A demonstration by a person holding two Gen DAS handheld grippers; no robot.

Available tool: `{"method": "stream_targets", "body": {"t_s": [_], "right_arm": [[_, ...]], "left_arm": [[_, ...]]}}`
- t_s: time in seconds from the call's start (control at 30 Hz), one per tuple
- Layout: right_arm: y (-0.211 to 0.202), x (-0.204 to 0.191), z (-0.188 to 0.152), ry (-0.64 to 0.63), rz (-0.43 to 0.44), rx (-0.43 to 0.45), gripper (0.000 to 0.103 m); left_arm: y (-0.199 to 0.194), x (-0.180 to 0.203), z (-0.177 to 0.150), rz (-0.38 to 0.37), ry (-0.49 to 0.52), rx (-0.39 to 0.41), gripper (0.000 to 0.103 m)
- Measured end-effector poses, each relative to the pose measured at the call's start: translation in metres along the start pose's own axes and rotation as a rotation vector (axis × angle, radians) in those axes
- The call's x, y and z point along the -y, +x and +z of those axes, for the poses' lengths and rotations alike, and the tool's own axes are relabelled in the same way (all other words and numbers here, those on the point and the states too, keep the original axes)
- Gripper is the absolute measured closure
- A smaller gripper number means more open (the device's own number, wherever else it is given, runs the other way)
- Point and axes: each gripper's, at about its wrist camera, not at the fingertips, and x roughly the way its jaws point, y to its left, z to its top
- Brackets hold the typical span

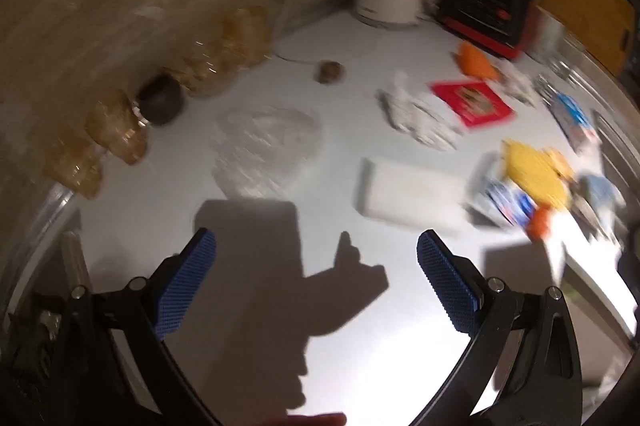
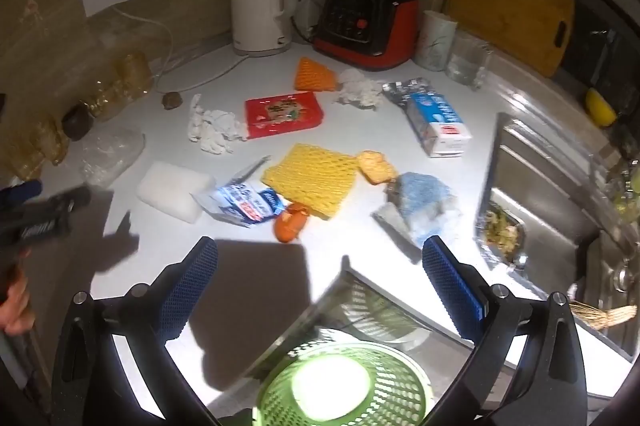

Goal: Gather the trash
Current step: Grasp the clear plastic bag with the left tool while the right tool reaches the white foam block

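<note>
Trash lies scattered on the white counter: a red packet, yellow foam net, orange foam net, crumpled tissues, a blue-and-white carton, a torn blue wrapper, a white foam block and a clear plastic bag. A green basket sits below my right gripper, which is open and empty. My left gripper is open and empty above the bare counter, near the foam block; it also shows in the right wrist view.
A white kettle and a red-black blender stand at the back. Amber glass jars line the left wall. A steel sink with a food tray lies to the right, a wooden cutting board behind it.
</note>
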Motion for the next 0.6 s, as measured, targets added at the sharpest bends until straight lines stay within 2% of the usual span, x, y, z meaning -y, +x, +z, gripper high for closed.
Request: {"method": "stream_targets", "body": {"t_s": [0.13,0.27,0.4,0.5,0.6], "right_arm": [[0.014,-0.014,0.01,-0.033,0.091,0.0,0.002],[0.033,-0.043,0.021,-0.129,0.202,-0.008,0.002],[0.056,-0.076,0.037,-0.268,0.354,-0.039,0.002],[0.077,-0.106,0.051,-0.416,0.468,-0.094,0.002],[0.094,-0.127,0.061,-0.529,0.496,-0.134,0.002]], "left_arm": [[0.028,-0.029,0.021,0.027,-0.065,-0.004,0.006],[0.057,-0.048,0.038,0.017,-0.096,-0.037,0.006],[0.088,-0.05,0.049,0.003,-0.063,-0.089,0.006],[0.104,-0.043,0.052,0.012,-0.019,-0.109,0.006],[0.117,-0.035,0.054,0.024,0.019,-0.127,0.007]]}}
